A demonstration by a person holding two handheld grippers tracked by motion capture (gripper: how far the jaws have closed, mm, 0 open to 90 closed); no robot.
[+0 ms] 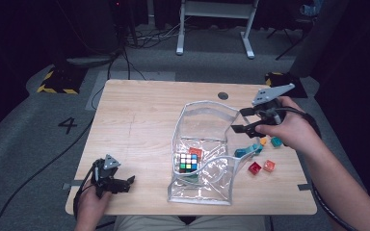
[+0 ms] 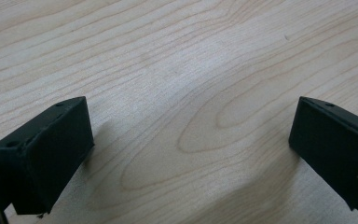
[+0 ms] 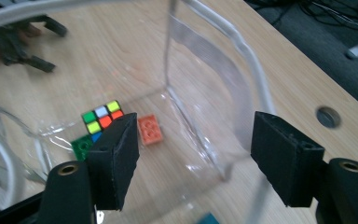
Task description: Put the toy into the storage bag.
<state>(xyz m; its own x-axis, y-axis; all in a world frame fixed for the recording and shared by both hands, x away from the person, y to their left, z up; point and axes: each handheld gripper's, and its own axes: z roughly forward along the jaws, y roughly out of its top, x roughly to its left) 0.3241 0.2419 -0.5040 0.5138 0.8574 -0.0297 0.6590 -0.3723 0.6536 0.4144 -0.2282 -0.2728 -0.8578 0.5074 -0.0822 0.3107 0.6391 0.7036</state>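
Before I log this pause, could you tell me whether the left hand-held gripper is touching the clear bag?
Apart. The high view shows the left hand-held gripper near the table's front left corner, with bare wood between it and the clear bag.

Worktop: pale wood, matt, grained. Storage bag: clear glossy plastic, creased. Puzzle cube: glossy plastic. Right claw pads: black, matt, rough.
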